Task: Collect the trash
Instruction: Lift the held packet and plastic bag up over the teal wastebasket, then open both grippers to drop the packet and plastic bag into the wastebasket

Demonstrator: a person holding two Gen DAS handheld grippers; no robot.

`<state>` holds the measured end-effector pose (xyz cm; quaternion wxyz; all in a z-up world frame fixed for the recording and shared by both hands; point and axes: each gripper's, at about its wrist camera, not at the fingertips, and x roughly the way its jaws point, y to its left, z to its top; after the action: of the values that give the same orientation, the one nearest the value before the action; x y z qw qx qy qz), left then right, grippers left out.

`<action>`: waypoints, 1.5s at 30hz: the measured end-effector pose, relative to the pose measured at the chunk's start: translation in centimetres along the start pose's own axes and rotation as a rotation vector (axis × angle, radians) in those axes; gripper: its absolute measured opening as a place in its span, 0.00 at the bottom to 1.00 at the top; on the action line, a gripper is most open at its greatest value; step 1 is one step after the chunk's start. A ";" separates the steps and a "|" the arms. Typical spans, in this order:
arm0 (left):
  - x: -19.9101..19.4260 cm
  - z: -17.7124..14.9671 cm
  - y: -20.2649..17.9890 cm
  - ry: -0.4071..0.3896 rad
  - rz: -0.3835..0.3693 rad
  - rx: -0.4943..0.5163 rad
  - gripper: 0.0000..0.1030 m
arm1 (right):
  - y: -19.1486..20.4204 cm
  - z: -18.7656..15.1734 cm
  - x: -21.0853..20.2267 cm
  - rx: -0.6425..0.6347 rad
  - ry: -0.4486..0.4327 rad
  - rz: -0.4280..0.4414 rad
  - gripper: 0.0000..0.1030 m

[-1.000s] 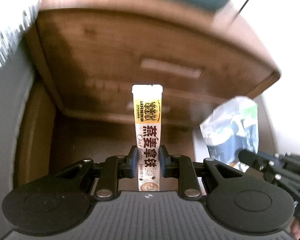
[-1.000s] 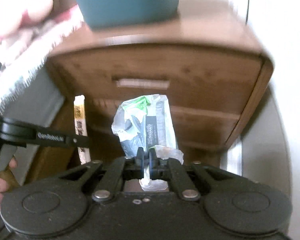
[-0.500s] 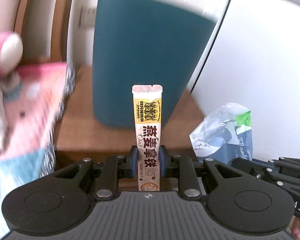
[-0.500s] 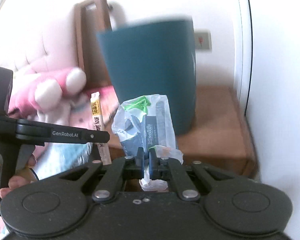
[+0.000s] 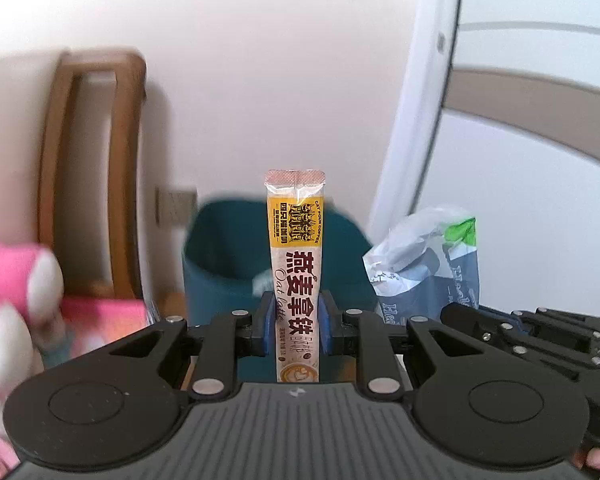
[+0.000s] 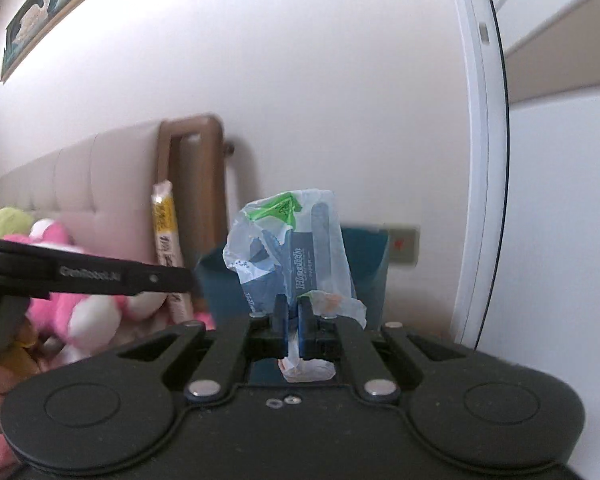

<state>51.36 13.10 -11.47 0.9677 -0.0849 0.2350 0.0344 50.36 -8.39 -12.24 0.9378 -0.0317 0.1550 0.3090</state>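
Observation:
My left gripper (image 5: 295,312) is shut on an upright oat latte stick packet (image 5: 295,248), yellow and white. Behind it stands a teal trash bin (image 5: 227,264) with its open top just visible. My right gripper (image 6: 292,316) is shut on a crumpled clear and blue plastic wrapper (image 6: 291,252), held upright in front of the same teal bin (image 6: 368,264). The wrapper also shows at the right in the left wrist view (image 5: 432,264), and the packet at the left in the right wrist view (image 6: 165,224). Both grippers are side by side, close to the bin.
A wooden headboard post (image 5: 91,168) and a padded headboard (image 6: 79,184) stand left of the bin. Pink and white plush toys (image 6: 79,280) lie on the bed at left. A white wall is behind and a white door frame (image 6: 476,160) at right.
Both grippers have risen from in front of the wooden nightstand drawers to above the level of the bin's rim. Each still holds its piece of trash.

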 end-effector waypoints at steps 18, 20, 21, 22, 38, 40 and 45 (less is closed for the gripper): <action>14.0 6.4 -1.5 0.084 0.203 0.047 0.21 | -2.8 3.9 13.3 -0.043 0.134 -0.018 0.03; 15.3 5.7 -1.3 0.118 0.213 0.053 0.21 | -2.8 3.6 13.9 -0.059 0.159 -0.018 0.03; 16.0 5.5 -1.2 0.133 0.217 0.053 0.21 | -2.8 3.4 14.1 -0.068 0.169 -0.013 0.03; 16.3 5.1 -1.2 0.145 0.220 0.055 0.21 | -2.8 3.3 14.4 -0.076 0.177 -0.009 0.03; 26.0 4.5 0.2 0.571 0.254 0.021 0.21 | -4.1 5.5 22.0 -0.080 0.519 0.101 0.07; 26.5 4.4 -0.1 0.608 0.273 0.031 0.21 | -3.8 6.0 21.8 -0.092 0.540 0.098 0.14; 26.5 4.3 -0.4 0.672 0.278 0.034 0.24 | -3.8 6.5 21.3 -0.074 0.582 0.124 0.26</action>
<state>76.82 14.22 -19.89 0.8237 -0.0426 0.5498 0.1320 70.52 1.70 -12.80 0.8317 -0.1436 0.4074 0.3489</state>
